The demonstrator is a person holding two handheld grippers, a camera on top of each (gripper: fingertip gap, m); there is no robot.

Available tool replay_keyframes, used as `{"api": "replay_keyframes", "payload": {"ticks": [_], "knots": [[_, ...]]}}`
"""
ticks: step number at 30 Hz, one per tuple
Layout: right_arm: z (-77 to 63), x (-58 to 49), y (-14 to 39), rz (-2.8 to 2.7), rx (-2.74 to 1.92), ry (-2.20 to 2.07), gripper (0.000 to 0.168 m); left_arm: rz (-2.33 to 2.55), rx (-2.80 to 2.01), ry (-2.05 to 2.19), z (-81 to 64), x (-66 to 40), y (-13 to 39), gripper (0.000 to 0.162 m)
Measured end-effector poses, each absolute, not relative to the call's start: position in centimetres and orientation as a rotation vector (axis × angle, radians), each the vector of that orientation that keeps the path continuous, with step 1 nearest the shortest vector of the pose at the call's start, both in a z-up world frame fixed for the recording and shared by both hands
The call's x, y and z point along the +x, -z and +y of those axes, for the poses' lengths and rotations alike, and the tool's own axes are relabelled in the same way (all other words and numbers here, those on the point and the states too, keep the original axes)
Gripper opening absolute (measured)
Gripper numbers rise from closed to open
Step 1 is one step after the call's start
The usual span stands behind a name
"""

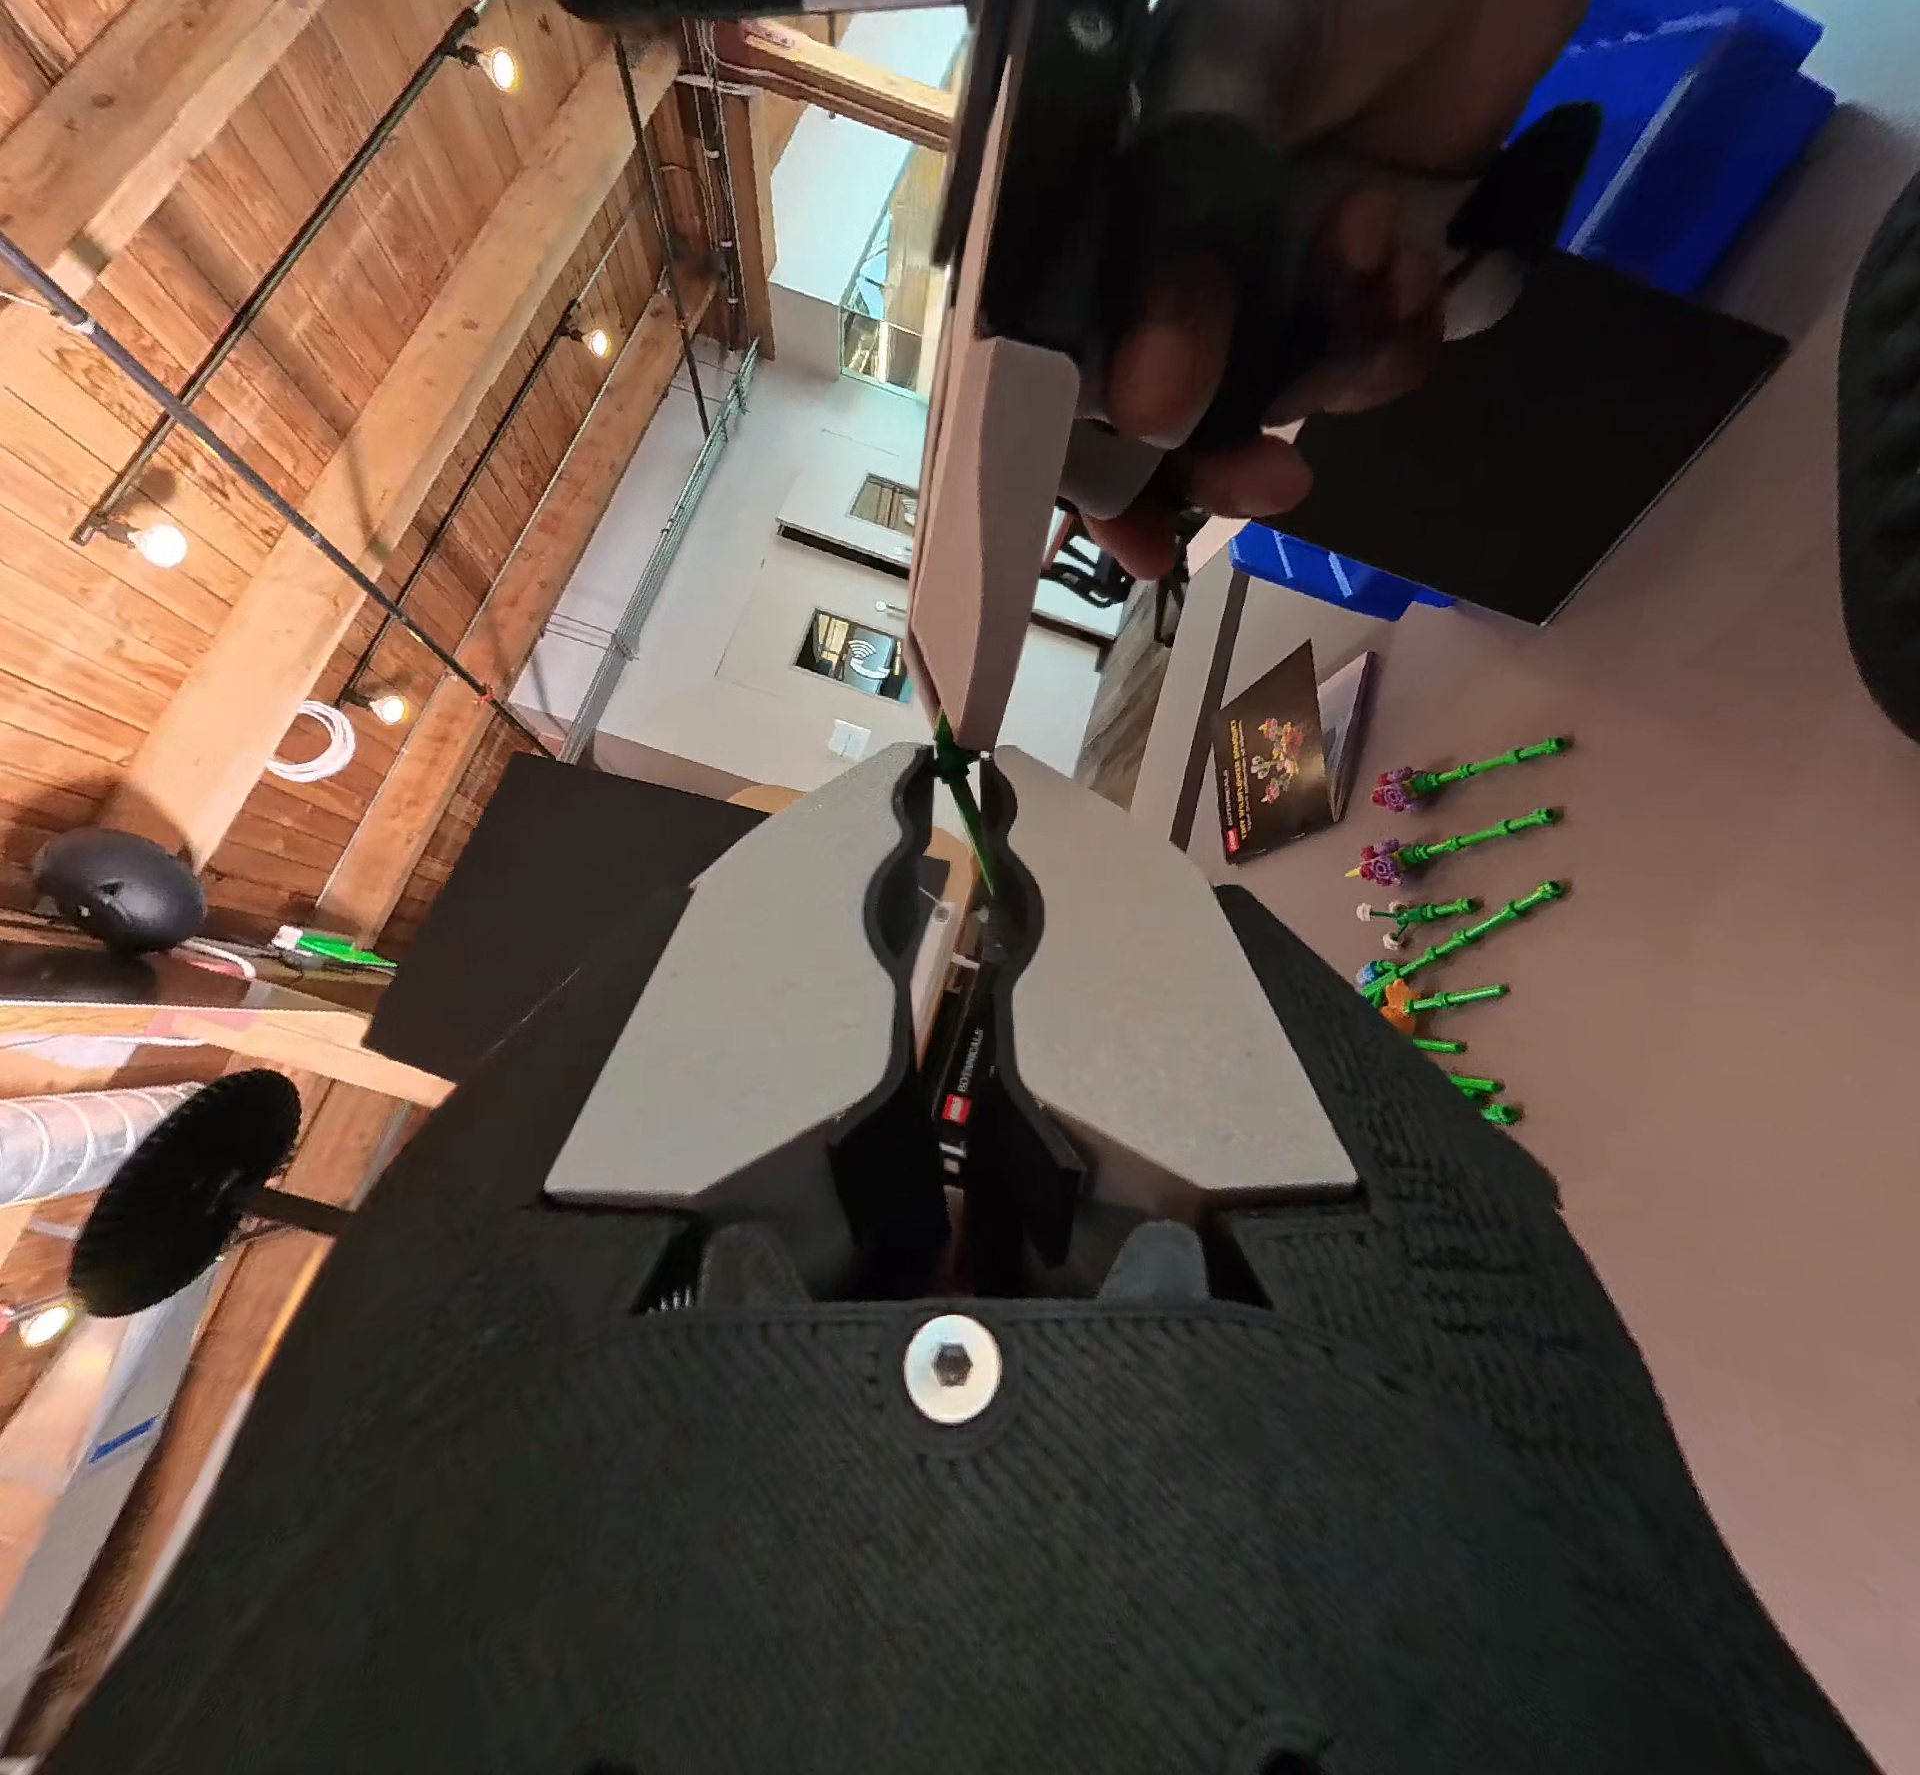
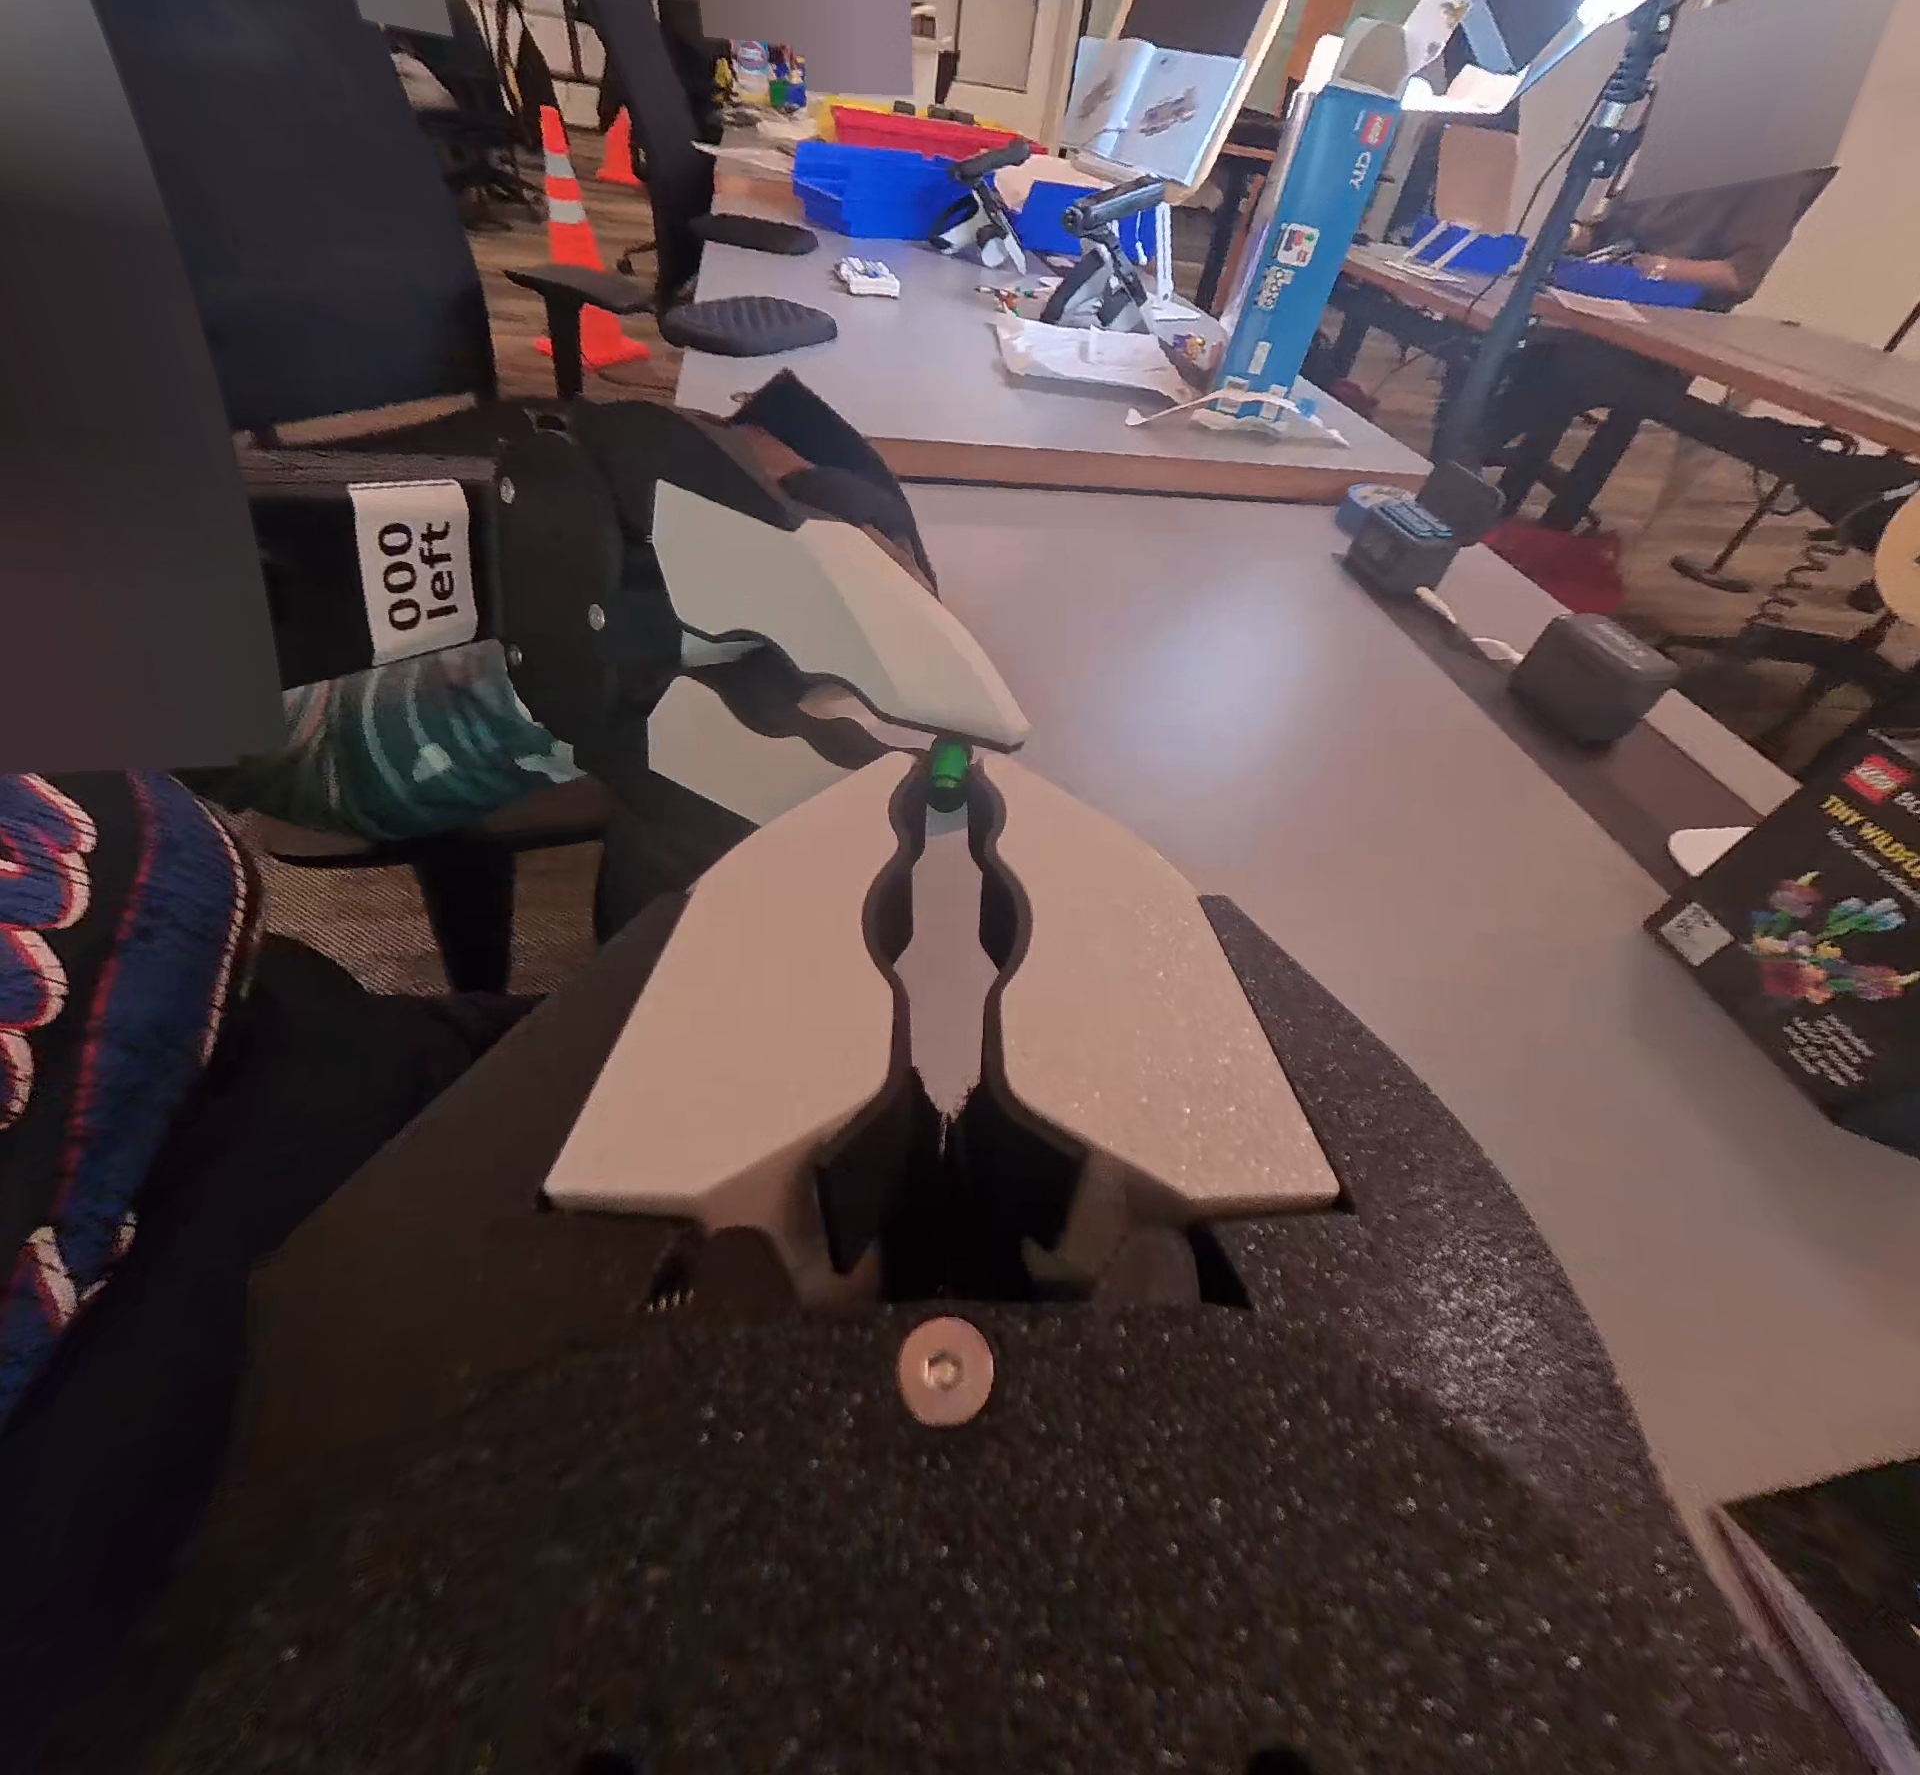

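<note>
grippers meet tip to tip above the grey worktop [image 2: 1299, 686], both pinching one thin green plastic stem [image 1: 961, 795]. left gripper [image 1: 956, 759] has its jaws drawn narrow, and the stem runs up between them at the tips; right gripper [image 2: 940, 769] has its jaws narrow too, closed on the stem's stubby green end [image 2: 948, 769]. in the right wrist view the left gripper comes in from the left side, one pale finger lying just over that green end. the stem is held in the air, clear of the worktop.

the stem looks light, rigid and glossy, a slim rod with small collars, likely slippery and easy to snap or pop apart at a joint, so a hold near a collar seems safest. the fingers [image 1: 790, 1029] are matt grey plastic with scalloped inner edges, on rough black printed bodies.

toward the far right edge of the worktop lie a row of toy flowers on green stems [image 1: 1455, 894], beside a dark booklet [image 1: 1273, 759]. a dark printed box [image 2: 1808, 946] sits near the right edge.
</note>
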State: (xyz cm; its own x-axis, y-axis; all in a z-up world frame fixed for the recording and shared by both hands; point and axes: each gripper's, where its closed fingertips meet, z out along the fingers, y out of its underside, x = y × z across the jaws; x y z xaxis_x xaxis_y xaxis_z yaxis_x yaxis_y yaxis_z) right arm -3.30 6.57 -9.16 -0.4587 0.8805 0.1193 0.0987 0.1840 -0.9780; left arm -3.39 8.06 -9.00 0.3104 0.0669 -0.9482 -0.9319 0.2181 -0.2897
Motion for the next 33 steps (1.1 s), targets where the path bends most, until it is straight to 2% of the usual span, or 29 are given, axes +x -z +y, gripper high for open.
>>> {"api": "replay_keyframes", "payload": {"ticks": [9, 17, 19, 23, 25, 28, 30, 33], "knots": [[7.0, -3.7, 8.9, -1.7, -0.884, -1.242, 0.007, 0.854, -1.27, -0.54, 8.4, -3.7, 9.1, 0.005], [7.1, -3.6, 9.4, -1.762, -0.625, -0.733, 0.007, 0.782, -1.432, -0.043, 8.1, -3.3, 10.1, 0.005], [7.2, -3.9, 8.9, -1.717, -0.673, -0.797, 0.007, 0.758, -1.409, -0.105, 8.2, -3.7, 9.6, 0.006], [7.3, -3.7, 7.9, -1.642, -0.862, -1.2, 0.007, 0.784, -1.243, -0.566, 8.5, -3.9, 8.0, 0.005], [7.2, -3.2, 7.7, -1.647, -0.874, -1.288, 0.007, 0.738, -1.25, -0.481, 8.5, -3.8, 7.8, 0.005], [9.4, -1.8, 7.0, -1.627, -0.74, -0.979, 0.007, 0.473, -1.32, -0.33, 8.3, -9.6, 6.6, 0.005], [10.4, 0.1, 5.2, -1.572, -0.709, -0.955, 0.007, 0.4, -1.374, -0.174, 7.5, -12.4, 6.5, 0.005], [13.3, 2.7, 3.8, -1.494, -0.821, -0.894, 0.007, 0.457, -1.368, -0.276, 6.8, -13.0, 6.1, 0.006]]}}
